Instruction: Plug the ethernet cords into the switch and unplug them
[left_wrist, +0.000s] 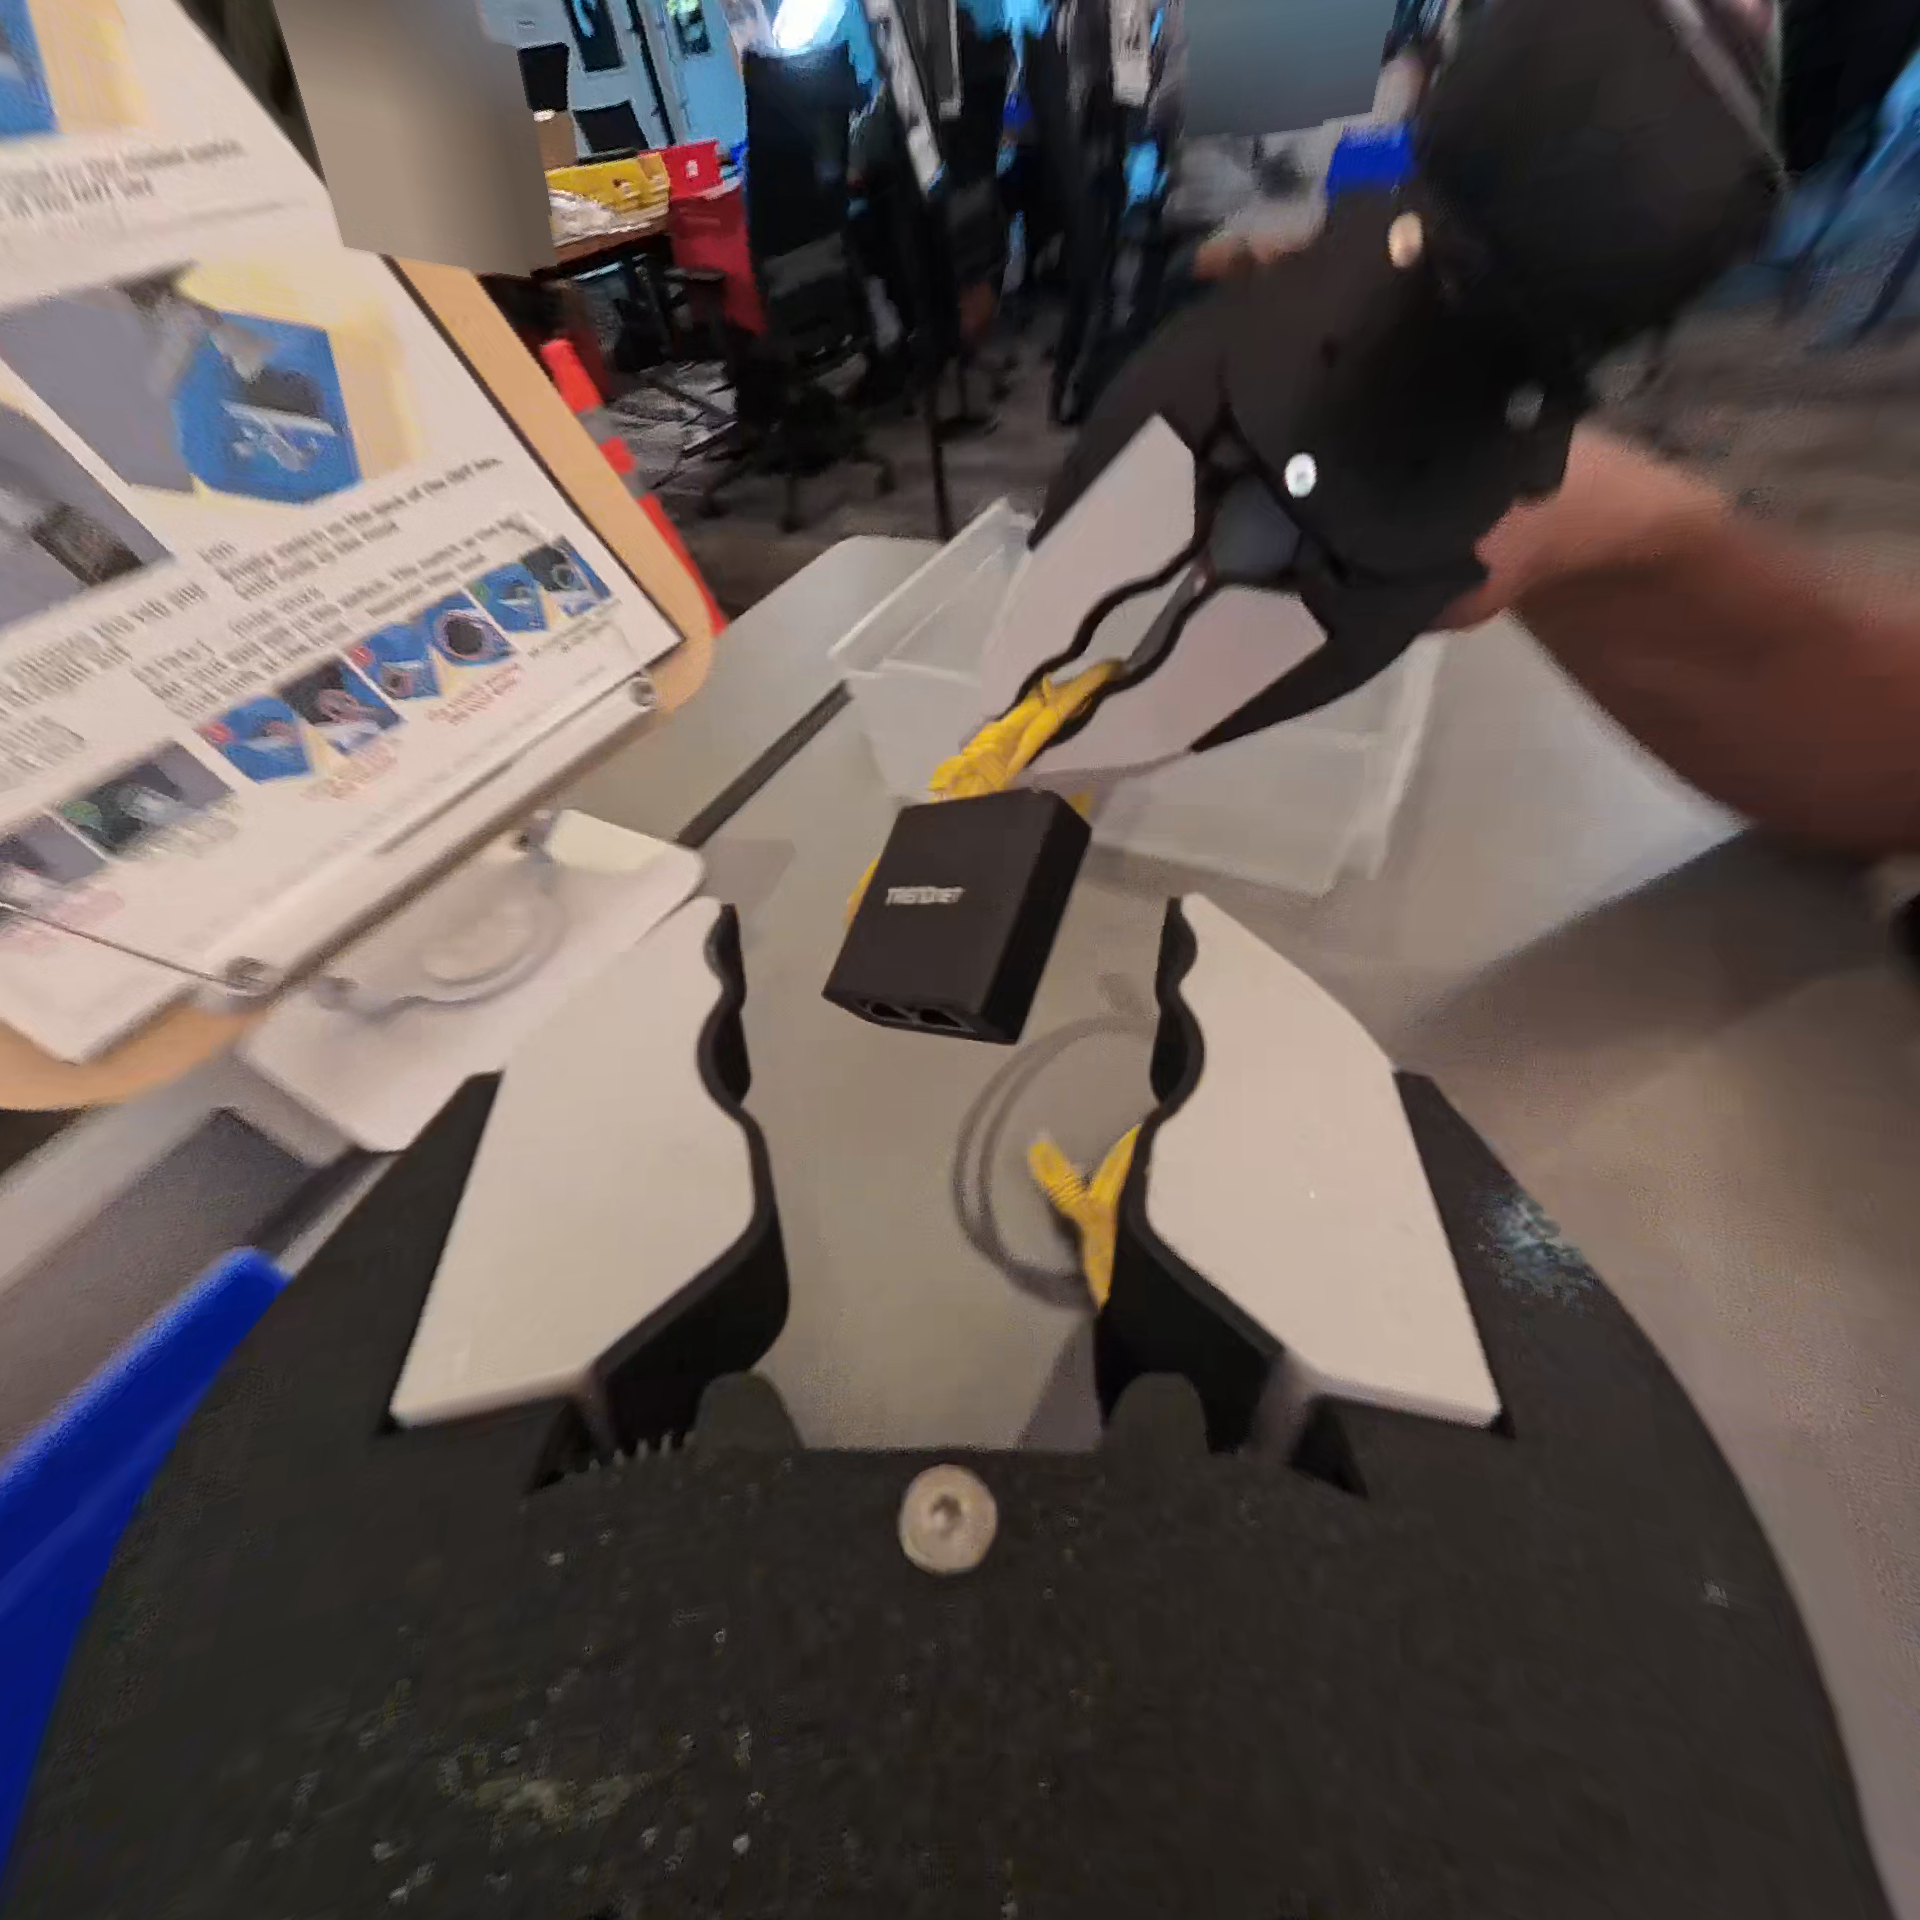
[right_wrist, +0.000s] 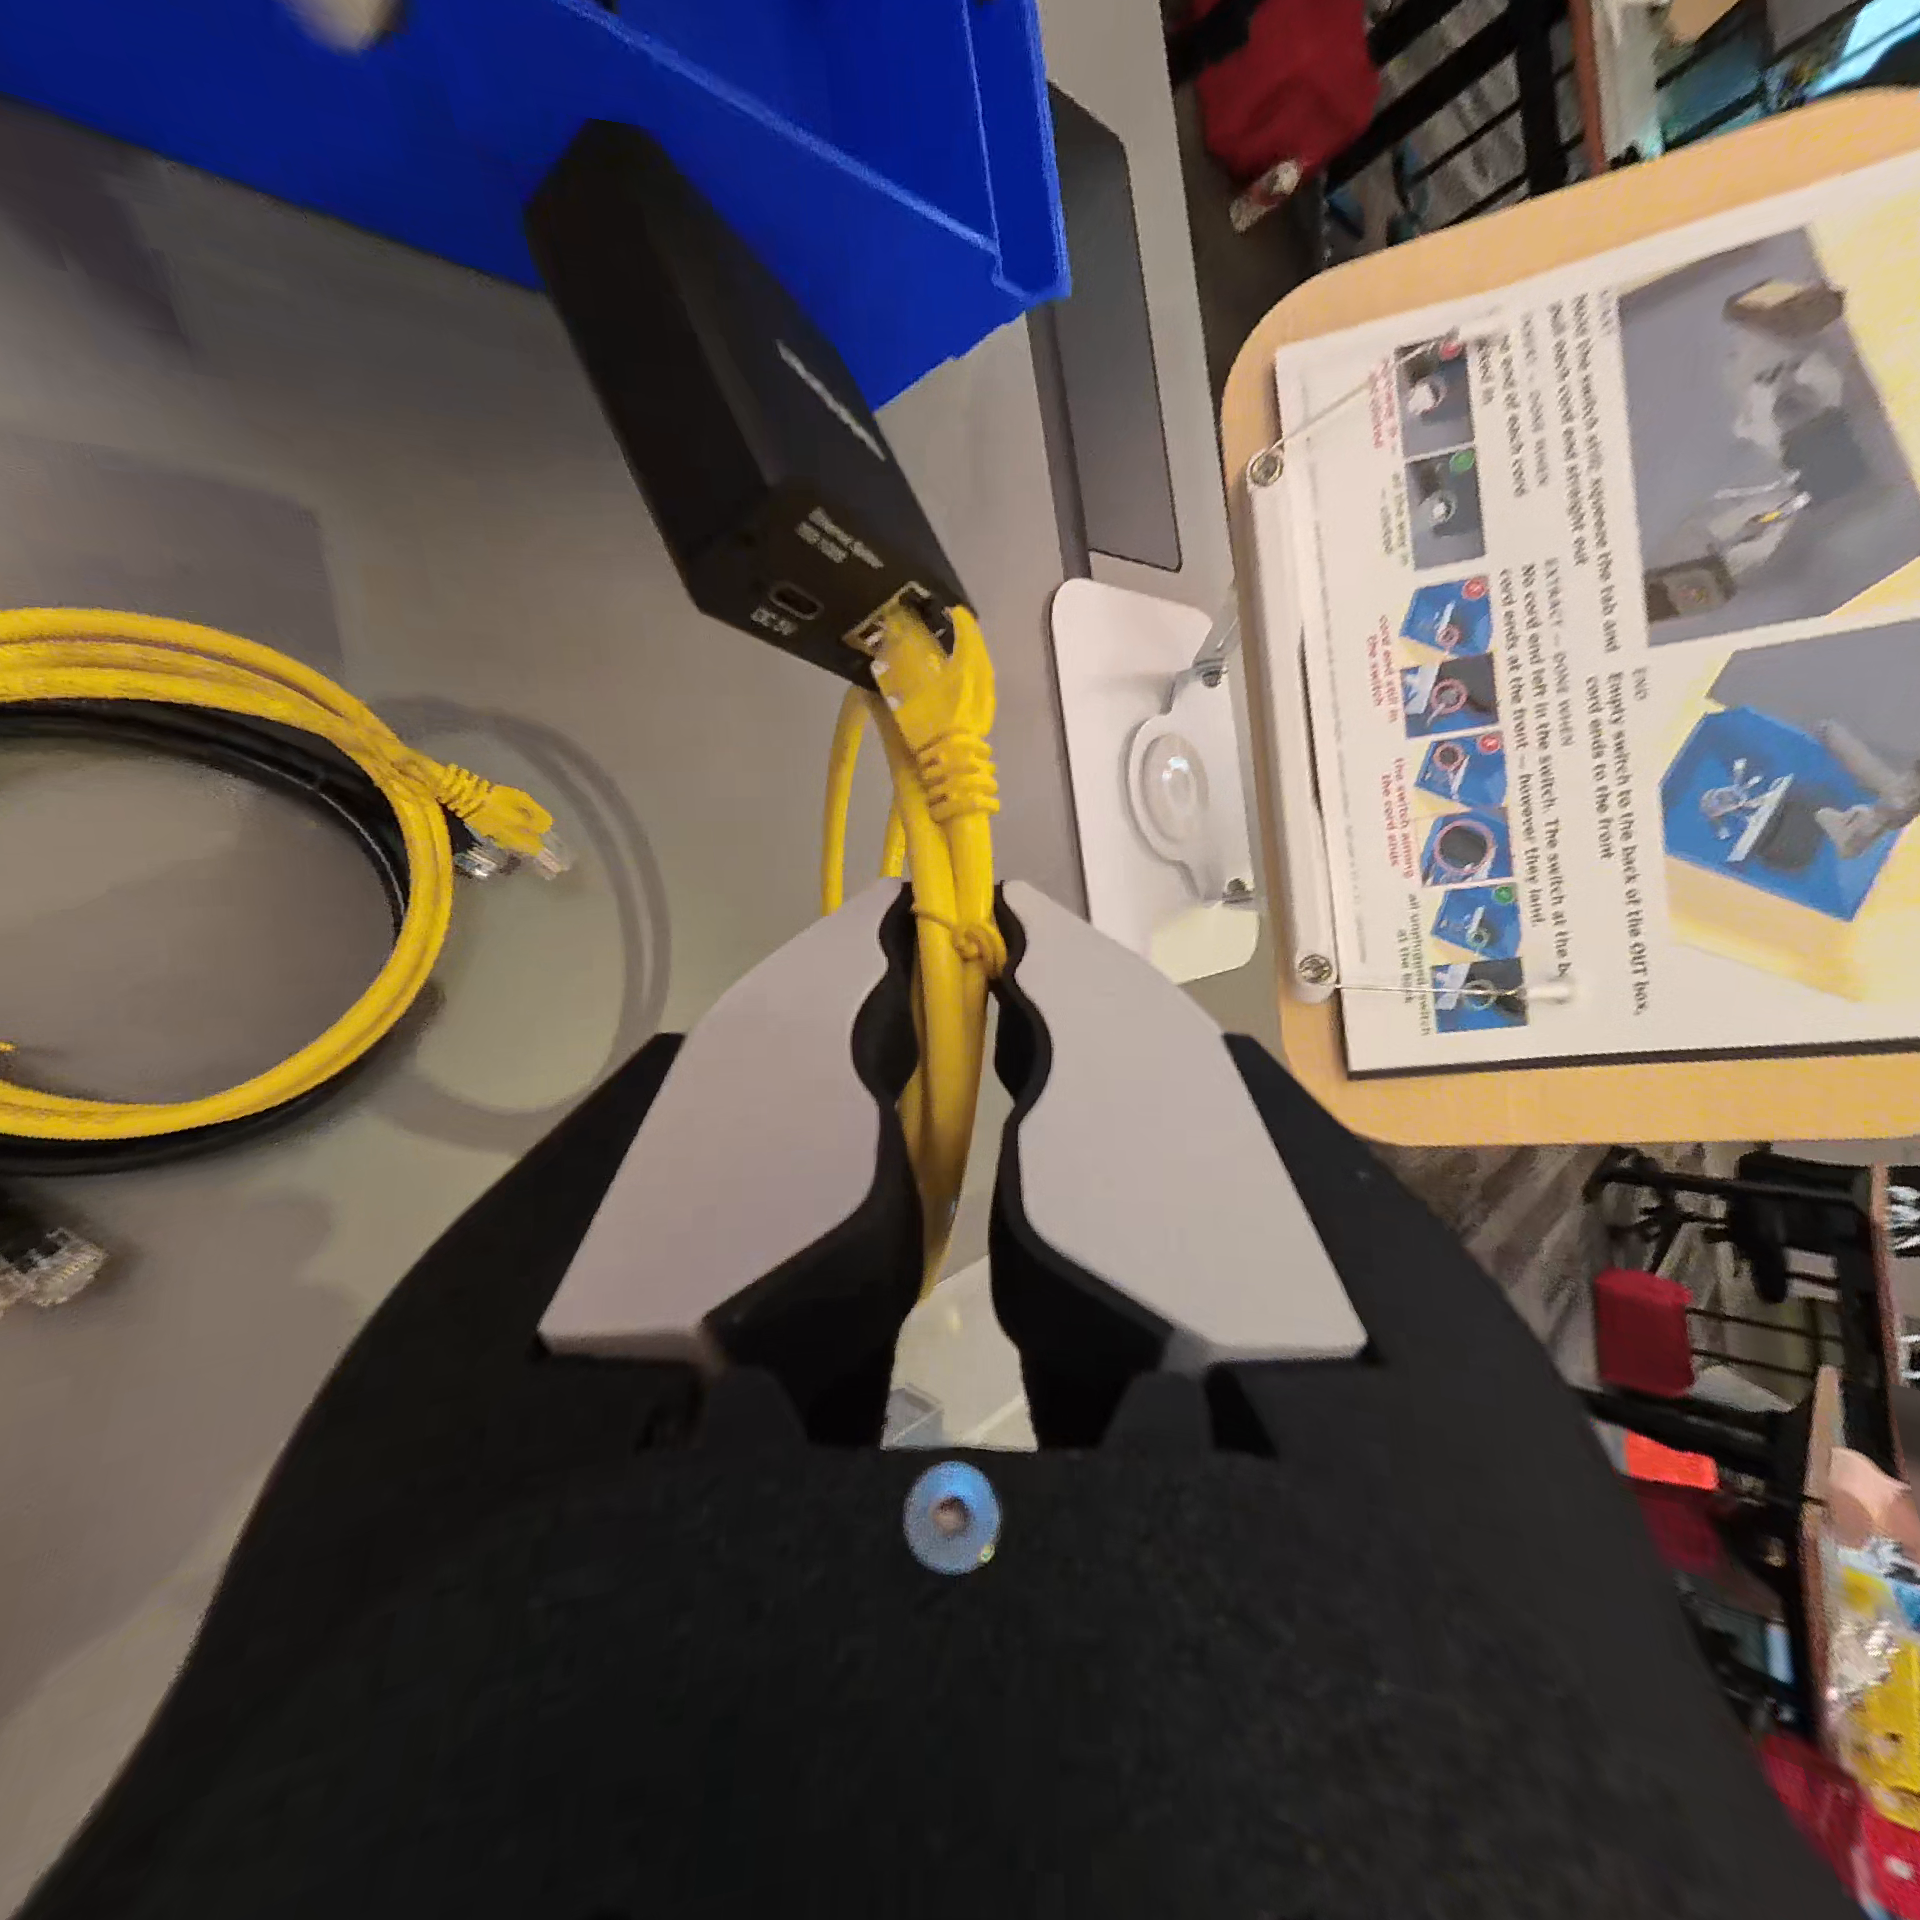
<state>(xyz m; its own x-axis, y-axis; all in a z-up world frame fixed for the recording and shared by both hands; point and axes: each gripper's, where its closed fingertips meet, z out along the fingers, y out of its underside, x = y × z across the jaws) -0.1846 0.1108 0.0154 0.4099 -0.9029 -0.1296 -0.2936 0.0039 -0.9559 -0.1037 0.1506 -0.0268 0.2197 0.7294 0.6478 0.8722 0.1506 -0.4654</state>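
Right gripper (right_wrist: 951, 914) clamps the bundled yellow cords (right_wrist: 940, 831) just behind their plugs at the black switch (right_wrist: 727, 405), mid-bench near the blue bin (right_wrist: 727, 114); left gripper (left_wrist: 951, 935) gapes wide, empty; brace the switch first, then pull straight.

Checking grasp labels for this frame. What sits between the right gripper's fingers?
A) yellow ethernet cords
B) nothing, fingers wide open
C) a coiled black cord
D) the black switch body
A: in the right wrist view the right gripper has its fingers closed on the yellow ethernet cords, which run up to the end of the black switch.
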